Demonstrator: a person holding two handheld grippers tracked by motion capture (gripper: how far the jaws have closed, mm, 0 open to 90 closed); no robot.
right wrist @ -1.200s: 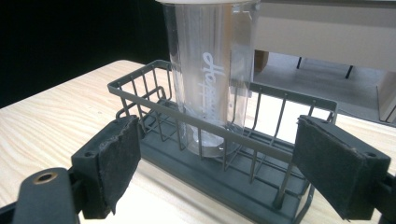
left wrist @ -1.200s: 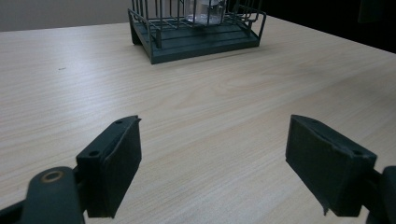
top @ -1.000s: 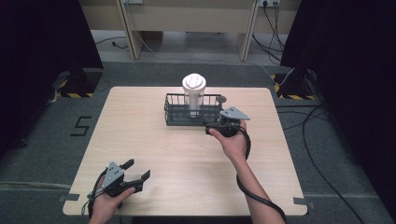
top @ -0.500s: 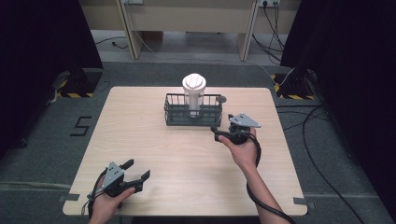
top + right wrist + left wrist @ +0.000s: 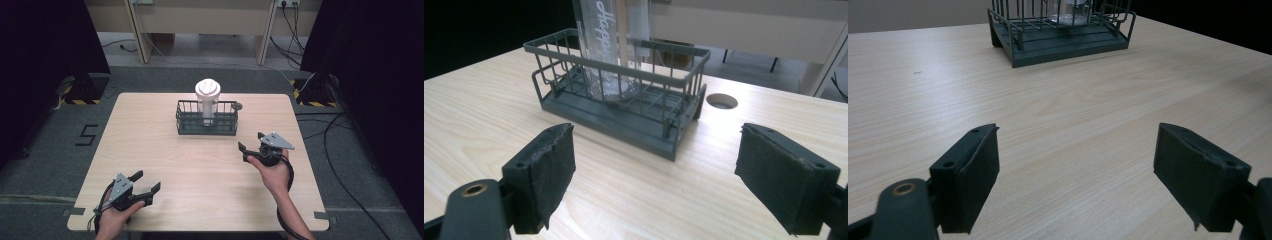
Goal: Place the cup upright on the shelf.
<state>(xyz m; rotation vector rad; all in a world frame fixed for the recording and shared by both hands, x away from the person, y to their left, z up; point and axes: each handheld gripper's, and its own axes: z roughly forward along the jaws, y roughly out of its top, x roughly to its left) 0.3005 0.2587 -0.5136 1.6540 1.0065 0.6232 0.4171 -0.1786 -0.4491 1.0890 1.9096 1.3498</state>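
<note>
A dark wire basket (image 5: 186, 121) stands at the back middle of the wooden table (image 5: 150, 145). Upright inside it is a clear plastic cup (image 5: 207, 107) with a white lid (image 5: 207, 89). My right gripper (image 5: 251, 143) hovers open a short way in front of the basket's right end, nothing between its jaws. In the right gripper view the basket (image 5: 589, 102) and the cup (image 5: 609, 45) stand just ahead of the gripper (image 5: 654, 175). My left gripper (image 5: 145, 183) rests open near the table's front left edge. The left gripper (image 5: 1075, 175) view shows the basket (image 5: 1068, 42) far ahead.
A round cable hole (image 5: 237, 106) lies in the tabletop just right of the basket, also seen as a hole (image 5: 722, 101) in the right gripper view. Cables (image 5: 345, 145) trail over the grey floor to the right. Black curtains flank both sides.
My right gripper has drawn back from the basket's right end toward the person and slightly right. The left gripper has stayed put.
</note>
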